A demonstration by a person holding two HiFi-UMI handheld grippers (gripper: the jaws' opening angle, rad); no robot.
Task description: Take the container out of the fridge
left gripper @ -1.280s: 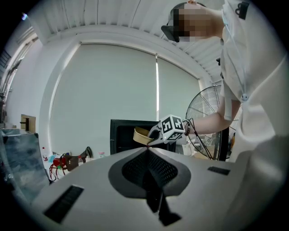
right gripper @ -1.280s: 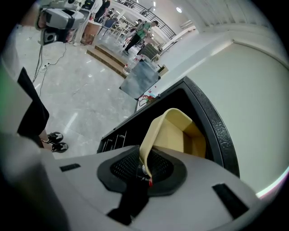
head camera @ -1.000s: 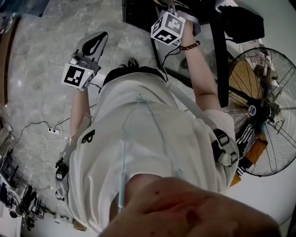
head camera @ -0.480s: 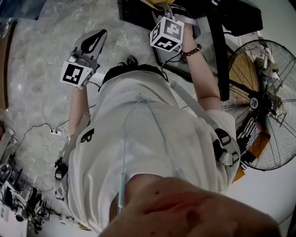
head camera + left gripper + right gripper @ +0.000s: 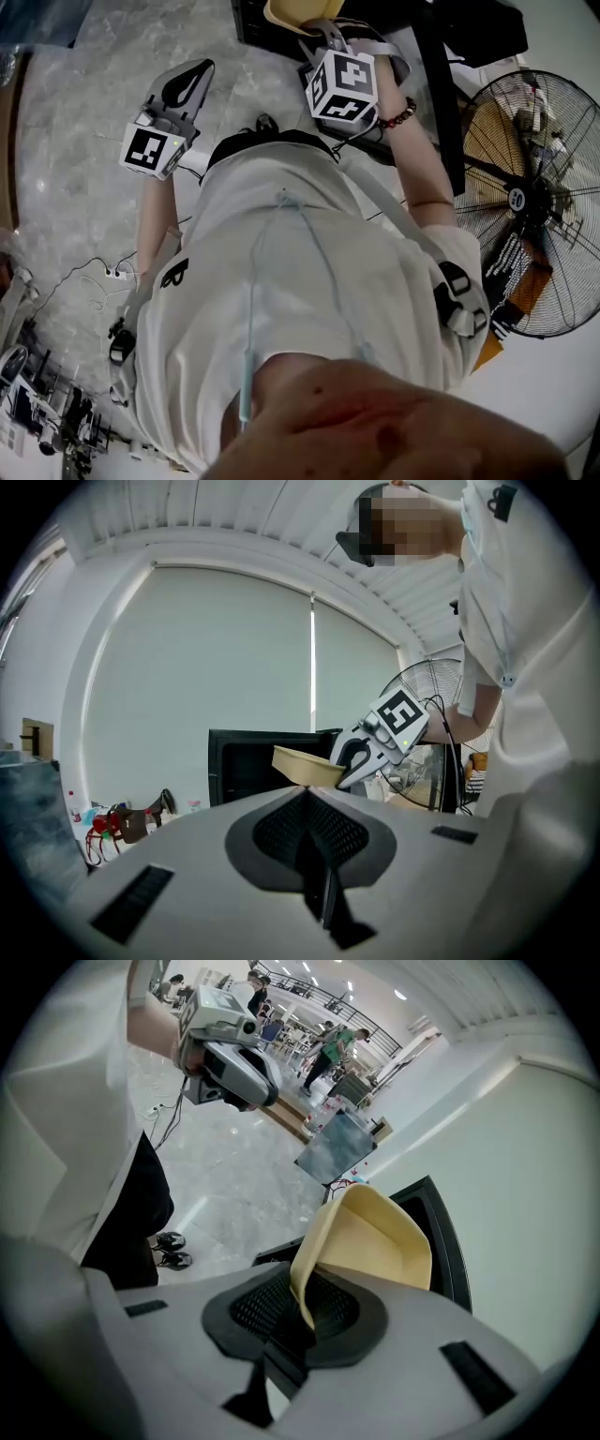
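Observation:
A pale yellow, shallow container [image 5: 285, 13] is pinched by its rim in my right gripper [image 5: 319, 36], which is shut on it. In the right gripper view the container [image 5: 370, 1239] tilts up from the jaws in front of the black fridge [image 5: 448, 1241]. The left gripper view shows the container [image 5: 307, 765] held just outside the dark fridge opening [image 5: 253, 766]. My left gripper [image 5: 190, 82] hangs over the marble floor to the left, shut with nothing between its jaws.
A large standing fan [image 5: 534, 206] is at the right, close to my right arm. A dark upright panel [image 5: 441, 103] runs beside the fridge. Cables and a power strip [image 5: 105, 269] lie on the marble floor at the left. My torso fills the middle.
The right gripper has drawn back toward my body with the container, and more of the container shows at the top edge. The left gripper has barely shifted.

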